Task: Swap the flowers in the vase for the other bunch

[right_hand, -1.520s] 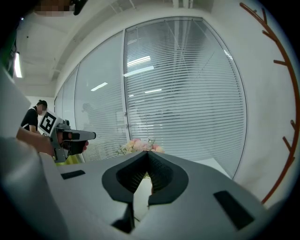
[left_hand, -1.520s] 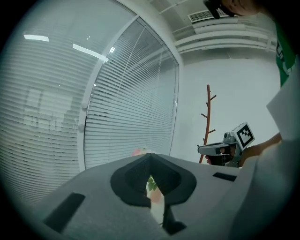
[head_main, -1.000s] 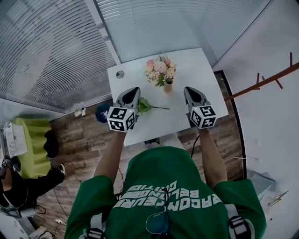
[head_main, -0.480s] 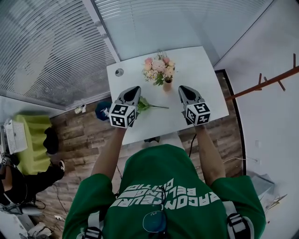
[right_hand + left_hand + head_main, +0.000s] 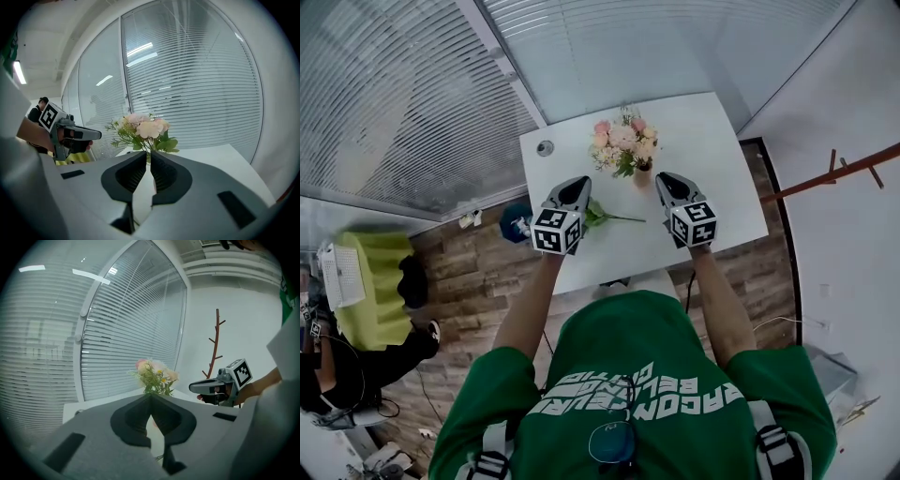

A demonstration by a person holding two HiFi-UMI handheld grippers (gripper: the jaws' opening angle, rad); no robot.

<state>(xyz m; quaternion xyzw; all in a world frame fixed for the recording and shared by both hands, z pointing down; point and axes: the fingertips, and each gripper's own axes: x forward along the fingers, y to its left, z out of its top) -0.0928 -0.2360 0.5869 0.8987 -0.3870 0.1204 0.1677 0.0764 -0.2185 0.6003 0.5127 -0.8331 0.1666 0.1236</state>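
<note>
Left gripper point(image 5: 574, 186) has its jaws shut tight with nothing in them, and it hangs over the white table point(image 5: 712, 141), to the left of the vase point(image 5: 642, 174). Right gripper point(image 5: 667, 180) is shut and empty too, just to the right of the vase. Pink flowers point(image 5: 622, 142) stand in the vase. The other bunch point(image 5: 602, 215), green with a long stem, lies flat on the table on the person's side of the vase

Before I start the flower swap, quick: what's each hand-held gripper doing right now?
Left hand-held gripper: closed, empty.
Right hand-held gripper: closed, empty.
</note>
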